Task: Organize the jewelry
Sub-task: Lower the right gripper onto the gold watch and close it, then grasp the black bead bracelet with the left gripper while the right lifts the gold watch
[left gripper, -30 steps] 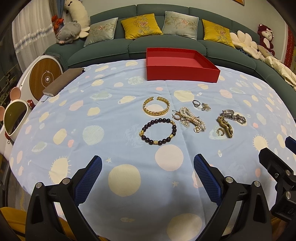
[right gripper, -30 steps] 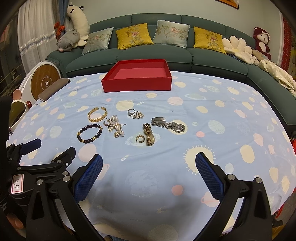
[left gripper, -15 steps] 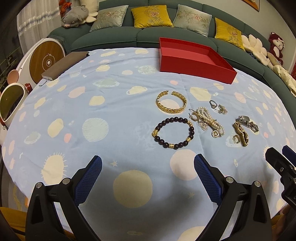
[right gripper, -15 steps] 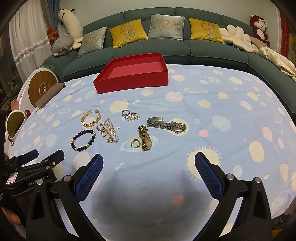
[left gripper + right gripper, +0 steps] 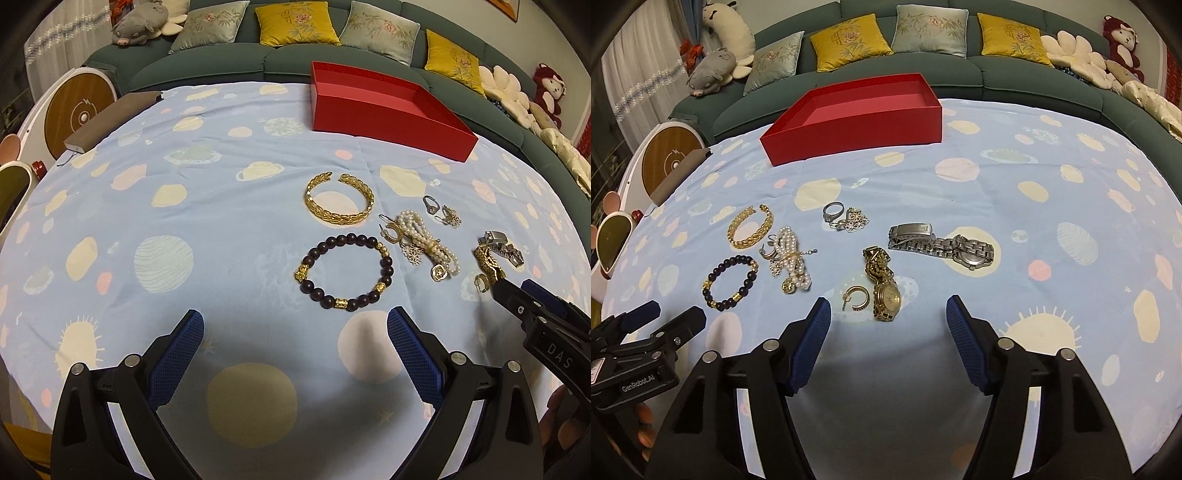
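Observation:
Jewelry lies on a blue patterned tablecloth (image 5: 184,229). A gold cuff (image 5: 340,205), a dark bead bracelet (image 5: 345,271), a pearl strand (image 5: 428,240), a ring (image 5: 833,211), a gold hoop earring (image 5: 857,297), a gold watch (image 5: 884,288) and a silver watch (image 5: 942,245) are spread out. An empty red box (image 5: 857,118) stands behind them. My left gripper (image 5: 295,343) is open, just short of the bead bracelet. My right gripper (image 5: 888,328) is open, partly narrowed, just short of the gold watch and hoop.
A green sofa (image 5: 923,70) with cushions curves behind the table. A brown book (image 5: 107,118) lies at the table's far left edge. A round white device (image 5: 79,110) stands left of the table. Plush toys sit on the sofa ends.
Both grippers have moved forward and down toward the jewelry. The right gripper's jaws have narrowed. The left gripper's jaws stay as wide as before.

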{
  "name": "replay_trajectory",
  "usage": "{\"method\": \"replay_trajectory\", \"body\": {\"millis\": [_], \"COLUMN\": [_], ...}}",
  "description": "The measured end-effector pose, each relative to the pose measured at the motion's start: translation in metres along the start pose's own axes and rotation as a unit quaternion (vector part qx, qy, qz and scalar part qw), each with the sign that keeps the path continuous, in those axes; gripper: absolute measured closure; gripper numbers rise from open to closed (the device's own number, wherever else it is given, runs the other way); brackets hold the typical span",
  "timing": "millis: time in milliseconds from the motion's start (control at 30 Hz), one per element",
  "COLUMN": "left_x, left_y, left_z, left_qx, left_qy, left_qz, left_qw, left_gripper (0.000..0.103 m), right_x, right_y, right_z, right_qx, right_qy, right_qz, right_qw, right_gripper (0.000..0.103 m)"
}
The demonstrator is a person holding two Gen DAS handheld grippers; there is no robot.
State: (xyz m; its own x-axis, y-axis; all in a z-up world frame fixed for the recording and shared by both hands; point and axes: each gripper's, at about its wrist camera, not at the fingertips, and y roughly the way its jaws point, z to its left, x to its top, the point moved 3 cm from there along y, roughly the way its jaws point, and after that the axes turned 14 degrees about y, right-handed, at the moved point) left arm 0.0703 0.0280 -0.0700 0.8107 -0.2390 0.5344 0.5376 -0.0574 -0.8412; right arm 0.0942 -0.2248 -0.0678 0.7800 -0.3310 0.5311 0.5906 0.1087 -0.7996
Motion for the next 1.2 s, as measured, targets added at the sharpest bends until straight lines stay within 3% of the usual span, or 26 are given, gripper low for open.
{"method": "replay_trajectory", "body": {"millis": [300,467,633,1200], "left_x": [0.003,0.005,0.009,0.035], "left_y": [0.010,0.015,0.016,0.013], "left_z": [0.004,0.005,0.004,-0.037], "left_qx": [-0.014,-0.027,-0.034,-0.079], "left_qy": [-0.005,-0.010,-0.018,-0.019], "left_qz": [0.004,0.008,0.007,-0.012], "left_qw": [0.9999,0.9996,0.9992,0.9966], "left_gripper": [0.006,0.006,0.006,0.006], "right_x": [0.002,0.004,0.005,0.015], "right_y": [0.014,0.015,0.015,-0.015], "right_z": [0.000,0.000,-0.004,-0.005], "right_qx": [0.005,0.008,0.010,0.050], "right_qy": [-0.003,-0.003,0.008,0.017], "right_qz": [0.008,0.005,0.004,-0.023], "right_qw": [1.000,1.000,1.000,0.998], "right_gripper": [0.065,0.088,0.095,0.095]}}
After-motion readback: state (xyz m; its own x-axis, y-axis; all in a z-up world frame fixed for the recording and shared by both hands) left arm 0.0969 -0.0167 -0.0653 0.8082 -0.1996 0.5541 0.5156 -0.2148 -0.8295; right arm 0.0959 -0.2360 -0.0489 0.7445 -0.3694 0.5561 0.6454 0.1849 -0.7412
